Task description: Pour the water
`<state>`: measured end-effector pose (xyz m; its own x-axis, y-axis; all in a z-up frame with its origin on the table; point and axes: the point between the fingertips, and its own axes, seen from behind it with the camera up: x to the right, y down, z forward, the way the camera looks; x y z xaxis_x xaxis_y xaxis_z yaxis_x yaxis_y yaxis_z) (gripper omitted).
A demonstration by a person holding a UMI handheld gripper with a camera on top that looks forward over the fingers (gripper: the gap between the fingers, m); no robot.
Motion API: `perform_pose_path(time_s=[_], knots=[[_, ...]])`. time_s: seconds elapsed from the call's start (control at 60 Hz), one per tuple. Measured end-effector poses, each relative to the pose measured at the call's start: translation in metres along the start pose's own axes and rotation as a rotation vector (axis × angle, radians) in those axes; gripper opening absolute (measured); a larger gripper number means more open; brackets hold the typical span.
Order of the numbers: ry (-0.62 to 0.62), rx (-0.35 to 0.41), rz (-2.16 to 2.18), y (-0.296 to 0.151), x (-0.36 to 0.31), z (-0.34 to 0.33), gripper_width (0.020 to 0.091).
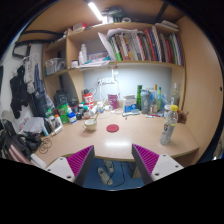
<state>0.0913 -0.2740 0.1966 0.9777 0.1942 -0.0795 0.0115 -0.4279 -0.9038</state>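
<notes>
Tool (114, 163) released, fingers apart, nothing between; hovers at near edge of table (100, 145). Bottle (170, 124) stands upright well ahead, to right. Recommend: approach level, centre the bottle's body between pads before clenching.

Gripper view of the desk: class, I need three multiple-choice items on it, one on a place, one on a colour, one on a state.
1. Where are the books?
A. on the shelf above the desk
B. under the desk
C. between the fingers

2. What colour is the round coaster on the desk?
A. blue
B. red
C. white

3. How is the claw?
A. shut on a bottle
B. shut on a cup
C. open, holding nothing

Key: 1 A, they stand in a row on the shelf; 2 B, it shows red on the pale top; 3 C, a gap lies between the pads.
</notes>
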Motion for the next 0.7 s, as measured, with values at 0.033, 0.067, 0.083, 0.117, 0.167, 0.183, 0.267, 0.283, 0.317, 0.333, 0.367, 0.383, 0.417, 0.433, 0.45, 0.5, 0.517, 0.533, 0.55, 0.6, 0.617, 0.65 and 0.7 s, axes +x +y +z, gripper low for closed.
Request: perform_pose_path(time_s=[0.033, 0.067, 0.083, 0.117, 0.167, 0.183, 0.267, 0.283, 0.317, 0.333, 0.367, 0.383, 0.417, 0.433, 0.45, 0.5, 0.517, 0.533, 0.55, 0.6, 0.617, 0.65, 0.7], knots=[[-0.009, 0.001, -0.001, -0.001, 0.003, 0.005, 0.0831], [-0.010, 0.003, 0.005, -0.002, 0.003, 0.005, 0.0830], [-0.009, 0.004, 0.008, -0.002, 0.003, 0.006, 0.0831], [-0.004, 0.007, 0.014, -0.003, 0.003, 0.006, 0.0828], [0.006, 0.009, 0.018, -0.003, 0.007, 0.007, 0.0824], [0.013, 0.010, 0.017, -0.002, 0.010, 0.007, 0.0825], [0.055, 0.029, 0.006, -0.006, 0.027, 0.004, 0.0820], [0.067, 0.032, 0.006, -0.006, 0.033, 0.004, 0.0821], [0.088, 0.033, 0.009, -0.006, 0.046, 0.003, 0.0821], [0.098, 0.035, 0.011, -0.006, 0.053, 0.004, 0.0821], [0.116, 0.040, 0.018, -0.007, 0.068, 0.005, 0.0821], [0.125, 0.042, 0.020, -0.008, 0.076, 0.006, 0.0822], [0.141, 0.049, 0.023, -0.009, 0.093, 0.008, 0.0823], [0.150, 0.054, 0.023, -0.010, 0.102, 0.010, 0.0821], [0.158, 0.059, 0.022, -0.011, 0.112, 0.012, 0.0821], [0.180, 0.078, 0.018, -0.015, 0.139, 0.020, 0.0820], [0.185, 0.086, 0.015, -0.017, 0.148, 0.023, 0.0820], [0.190, 0.095, 0.011, -0.018, 0.156, 0.027, 0.0819], [0.195, 0.103, 0.008, -0.020, 0.165, 0.032, 0.0819], [0.209, 0.116, -0.004, -0.021, 0.191, 0.047, 0.0814], [0.213, 0.118, -0.007, -0.021, 0.199, 0.053, 0.0815], [0.216, 0.122, -0.011, -0.021, 0.214, 0.066, 0.0815], [0.221, 0.125, -0.012, -0.018, 0.235, 0.088, 0.0813]])
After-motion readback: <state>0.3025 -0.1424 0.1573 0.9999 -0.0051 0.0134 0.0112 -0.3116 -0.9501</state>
